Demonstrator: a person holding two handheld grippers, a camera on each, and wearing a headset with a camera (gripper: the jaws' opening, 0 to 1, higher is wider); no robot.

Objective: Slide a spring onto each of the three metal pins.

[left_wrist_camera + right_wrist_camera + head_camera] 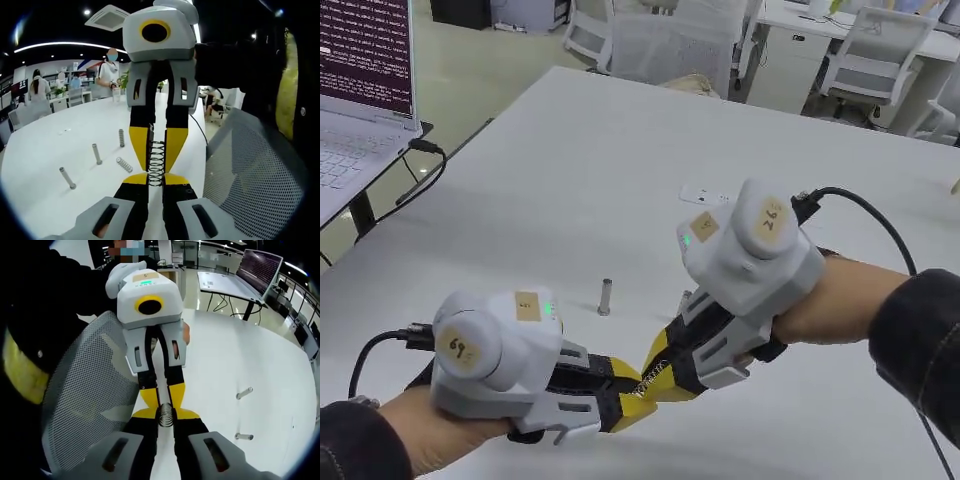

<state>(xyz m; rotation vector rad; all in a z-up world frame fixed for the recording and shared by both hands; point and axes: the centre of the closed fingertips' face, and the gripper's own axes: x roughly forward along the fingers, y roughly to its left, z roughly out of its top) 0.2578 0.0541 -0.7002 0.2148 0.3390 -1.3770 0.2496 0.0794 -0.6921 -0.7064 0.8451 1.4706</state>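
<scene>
The spring [156,161] is held off the desk [570,180], caught between the two grippers where their yellow tips meet nose to nose. In the left gripper view it runs lengthwise up the middle. Its lower end sits between the narrow jaws of the left gripper [156,182], and its upper part lies between the jaws of the right gripper, which reaches in from the top. In the right gripper view the same spring is seen end-on as a small coil pinched between the tips of the right gripper [166,416]. Both grippers are closed down on it, one at each end.

To the left of this in the left gripper view, three pins stand upright on the desk in a slanting row. The near pin [68,178] and the middle pin [96,154] are bare. The far pin [121,138] looks ribbed, as if a coil sits on it, though it is too small to be sure. A loose spring [124,164] lies flat on the desk just beside the row, near the gripper tips.

In the head view the two grippers meet low over the near edge of the white desk, each held in a hand with a dark sleeve. A black cable [880,225] trails from the right one. A laptop [360,80] with an open screen stands on a separate stand to the left. Office chairs [870,60] stand beyond the far edge. A mesh chair back [250,175] shows close by on the right of the left gripper view.
</scene>
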